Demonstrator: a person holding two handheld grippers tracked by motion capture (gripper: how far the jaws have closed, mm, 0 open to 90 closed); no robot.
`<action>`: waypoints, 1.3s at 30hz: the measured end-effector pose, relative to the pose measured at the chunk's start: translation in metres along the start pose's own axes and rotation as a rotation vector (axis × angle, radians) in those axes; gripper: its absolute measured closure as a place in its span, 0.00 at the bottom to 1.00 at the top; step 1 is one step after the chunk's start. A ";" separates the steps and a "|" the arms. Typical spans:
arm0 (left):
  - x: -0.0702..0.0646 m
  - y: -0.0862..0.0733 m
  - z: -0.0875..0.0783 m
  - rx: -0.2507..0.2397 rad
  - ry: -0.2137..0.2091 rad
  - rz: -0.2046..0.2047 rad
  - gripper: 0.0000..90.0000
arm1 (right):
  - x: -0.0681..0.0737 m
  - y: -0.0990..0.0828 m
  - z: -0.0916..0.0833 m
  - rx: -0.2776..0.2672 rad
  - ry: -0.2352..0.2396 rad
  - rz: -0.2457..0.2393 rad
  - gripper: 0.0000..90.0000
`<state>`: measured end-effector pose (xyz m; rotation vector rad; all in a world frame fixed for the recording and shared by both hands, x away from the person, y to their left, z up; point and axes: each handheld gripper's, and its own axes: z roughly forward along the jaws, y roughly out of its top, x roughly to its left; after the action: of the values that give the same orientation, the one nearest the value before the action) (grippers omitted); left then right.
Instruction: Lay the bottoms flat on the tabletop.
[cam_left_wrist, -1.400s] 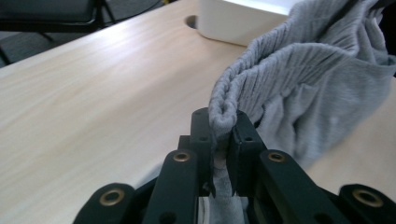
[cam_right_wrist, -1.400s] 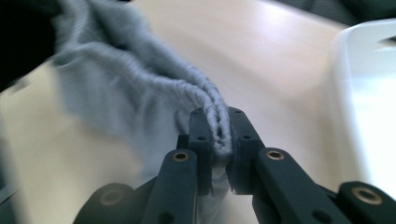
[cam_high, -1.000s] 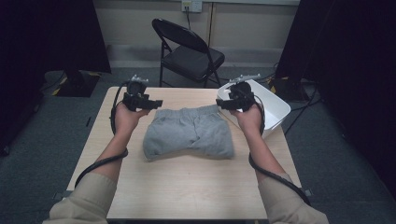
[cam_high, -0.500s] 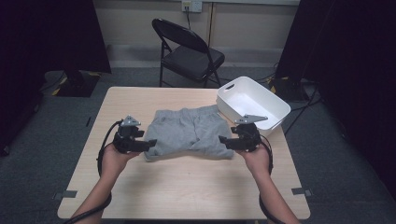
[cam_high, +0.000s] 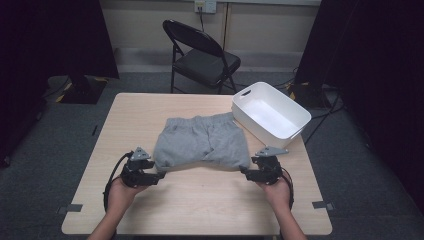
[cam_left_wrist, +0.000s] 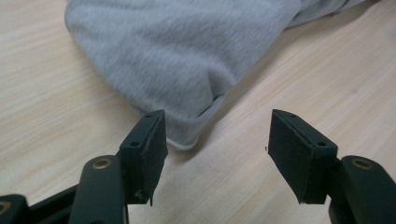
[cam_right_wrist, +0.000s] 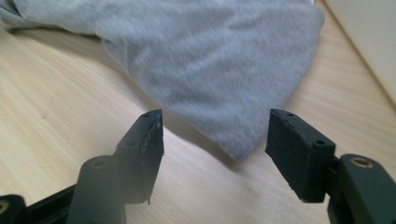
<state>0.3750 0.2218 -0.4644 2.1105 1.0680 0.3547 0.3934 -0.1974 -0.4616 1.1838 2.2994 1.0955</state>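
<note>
Grey sweat shorts lie folded at the middle of the table, beside a white bin at its far right corner. Your left gripper and right gripper sit at the shorts' near corners. Both jaws have just narrowed but stand apart, grasping nothing.

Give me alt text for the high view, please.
A person's left hand-held gripper and right hand-held gripper, jaws open, sit at the near corners of folded grey shorts on a wooden table. A white bin stands behind.
</note>
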 end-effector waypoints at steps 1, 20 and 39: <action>0.000 -0.001 0.002 0.006 0.000 0.009 0.40 | 0.000 -0.003 0.002 -0.001 -0.008 -0.002 0.41; 0.002 -0.018 0.026 -0.001 0.082 0.132 0.33 | -0.008 -0.024 0.030 0.024 -0.036 -0.029 0.47; 0.003 -0.021 0.031 -0.069 0.081 0.101 0.48 | -0.010 -0.024 0.032 -0.009 -0.028 -0.018 0.74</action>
<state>0.3816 0.2173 -0.5010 2.1086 0.9824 0.5221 0.4047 -0.1984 -0.5011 1.1660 2.2780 1.0752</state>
